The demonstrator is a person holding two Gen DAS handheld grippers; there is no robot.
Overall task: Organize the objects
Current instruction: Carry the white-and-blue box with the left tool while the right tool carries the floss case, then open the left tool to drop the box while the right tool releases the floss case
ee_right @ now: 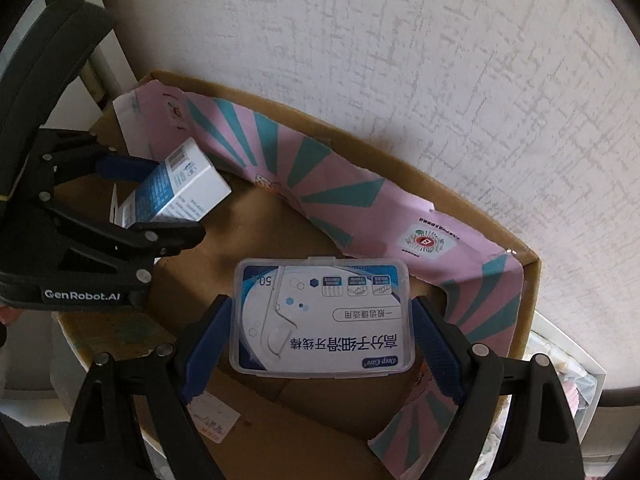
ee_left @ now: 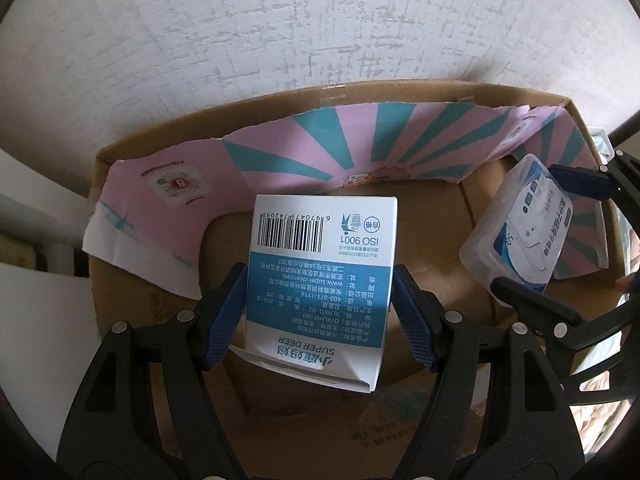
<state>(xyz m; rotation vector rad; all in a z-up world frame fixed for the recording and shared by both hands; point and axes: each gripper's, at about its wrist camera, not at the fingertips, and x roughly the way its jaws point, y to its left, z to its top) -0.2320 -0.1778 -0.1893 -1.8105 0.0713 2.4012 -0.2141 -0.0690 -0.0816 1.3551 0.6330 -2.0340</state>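
Note:
My left gripper [ee_left: 320,280] is shut on a white and blue carton [ee_left: 320,264] with a barcode, its blue pads pressing on both long sides. The carton hangs tilted inside an open cardboard box [ee_left: 280,94] lined with pink and teal striped paper [ee_left: 304,148]. My right gripper [ee_right: 322,308] is shut on a clear plastic floss-pick case [ee_right: 324,316], label up, over the same cardboard box [ee_right: 400,160]. Each view shows the other tool: the case [ee_left: 520,224] at the right, the carton [ee_right: 180,188] at the left in the left gripper [ee_right: 176,200].
A textured white wall [ee_left: 320,20] rises right behind the box. The brown floor of the box [ee_right: 280,240] carries a small sticker [ee_right: 216,420]. A white bin [ee_right: 580,360] with soft items stands at the box's right. White furniture [ee_left: 24,300] is at its left.

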